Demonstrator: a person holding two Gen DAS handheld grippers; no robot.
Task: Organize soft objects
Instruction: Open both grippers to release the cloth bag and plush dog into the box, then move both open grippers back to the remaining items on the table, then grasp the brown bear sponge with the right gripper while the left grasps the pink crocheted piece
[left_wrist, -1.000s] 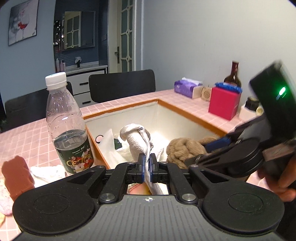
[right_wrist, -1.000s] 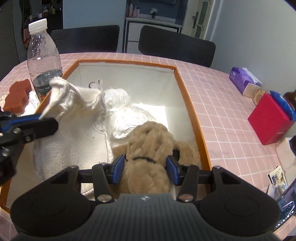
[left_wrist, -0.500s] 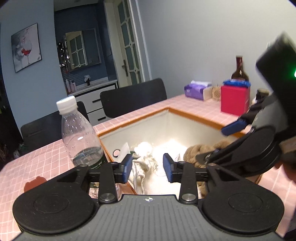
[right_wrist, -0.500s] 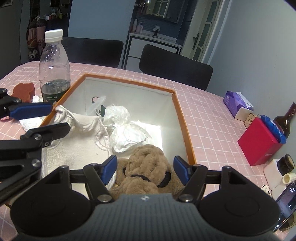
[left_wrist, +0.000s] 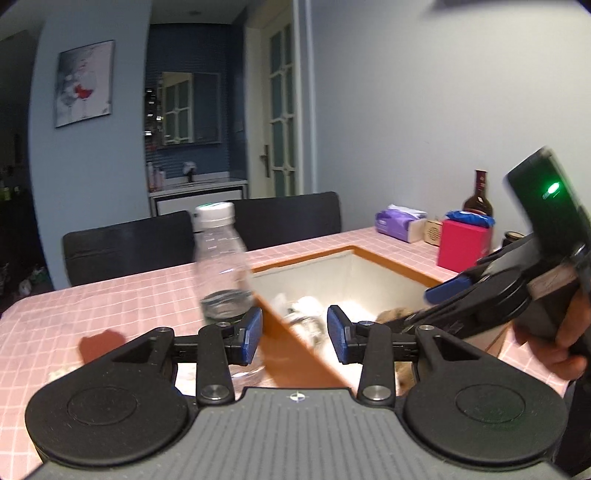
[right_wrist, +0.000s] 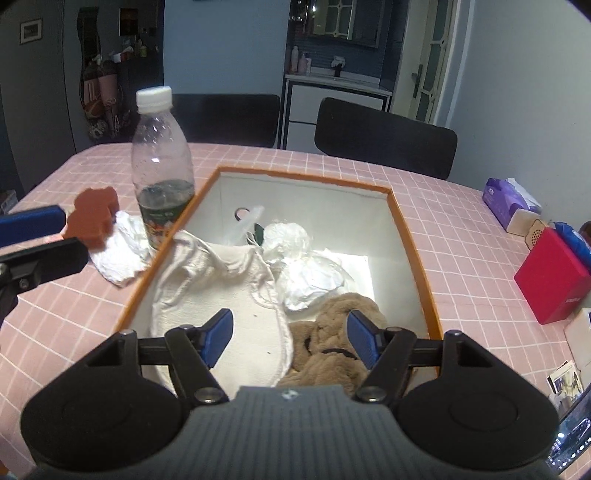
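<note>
Lying in the box (right_wrist: 413, 258), the white cloth (right_wrist: 221, 295) sits beyond the right gripper (right_wrist: 291, 338), the tan plush (right_wrist: 332, 343) below and between its blue pads. Both grippers stand empty, jaws parted after just opening. The left gripper (left_wrist: 294, 334) frames only the box's near corner, beside the bottle (left_wrist: 221, 266).

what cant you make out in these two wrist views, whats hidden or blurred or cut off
- Water bottle: motion-blurred in the left wrist view; label unreadable.
- Brown plush: its near part is hidden behind the right tongs in the right wrist view.
- Plastic bag: its lower part is hidden by the white cloth.
- Photo card: too small to read.
</note>
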